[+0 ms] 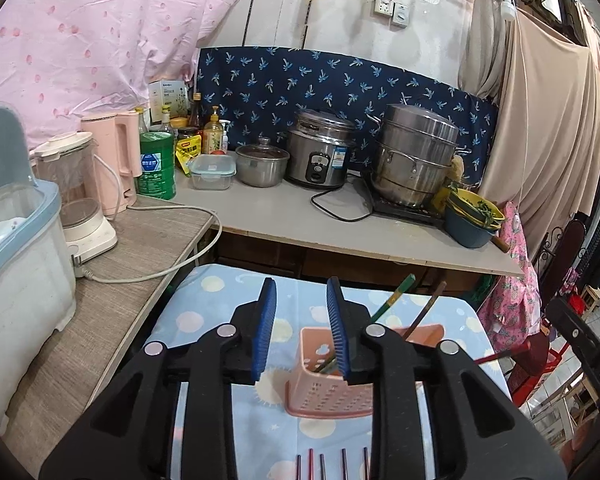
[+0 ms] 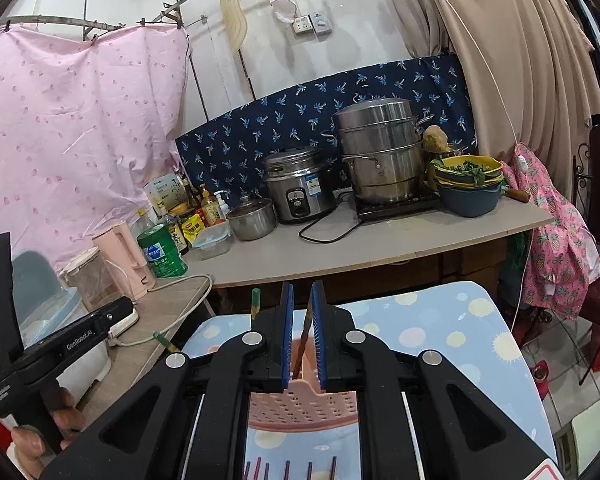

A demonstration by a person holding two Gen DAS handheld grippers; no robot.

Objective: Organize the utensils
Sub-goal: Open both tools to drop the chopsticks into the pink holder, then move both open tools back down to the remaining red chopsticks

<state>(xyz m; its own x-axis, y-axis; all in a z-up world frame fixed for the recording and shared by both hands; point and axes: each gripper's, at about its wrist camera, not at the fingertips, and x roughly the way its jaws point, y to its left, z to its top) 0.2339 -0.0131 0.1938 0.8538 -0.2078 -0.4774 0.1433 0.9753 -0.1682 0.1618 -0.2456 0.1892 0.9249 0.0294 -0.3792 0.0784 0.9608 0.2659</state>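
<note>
1. Centrally, a pink perforated plastic basket (image 1: 328, 396) stands on a small surface covered with a pale blue cloth (image 1: 204, 312) printed with coloured dots.
2. Several chopsticks stand in the basket, leaning at different angles: a green-tipped chopstick (image 1: 394, 294) tilts up to the right, and a brown chopstick (image 1: 424, 312) leans beside it.
3. More loose chopsticks (image 1: 332, 462) lie in a row on the cloth, near the bottom edge of the left wrist view.
4. The left tool (image 1: 302, 312) hangs above the basket with its blue-padded jaws parted and nothing between them.
5. The right tool (image 2: 301, 312) has its jaws almost closed; a brown chopstick (image 2: 300, 350) runs through the narrow gap down into the basket, but it is hard to tell whether the pads actually press on it.
6. A person's hand (image 2: 40, 436) grips the left tool's handle at the lower left of the right wrist view.
7. Behind the cloth-covered surface runs a long grey surface (image 1: 300, 216) carrying a rice cooker (image 1: 320, 152), a tall steel steamer pot (image 1: 416, 156), a small lidded pot (image 1: 262, 162), stacked bowls (image 1: 474, 216) with greens, a green canister (image 1: 156, 164) and bottles.
8. To the left sit a pink kettle (image 1: 116, 160), a blender (image 1: 74, 192) and a white bin (image 1: 16, 256) with a blue rim.
9. A pink sheet (image 1: 92, 36) and a navy patterned cloth (image 1: 340, 84) hang behind.
</note>
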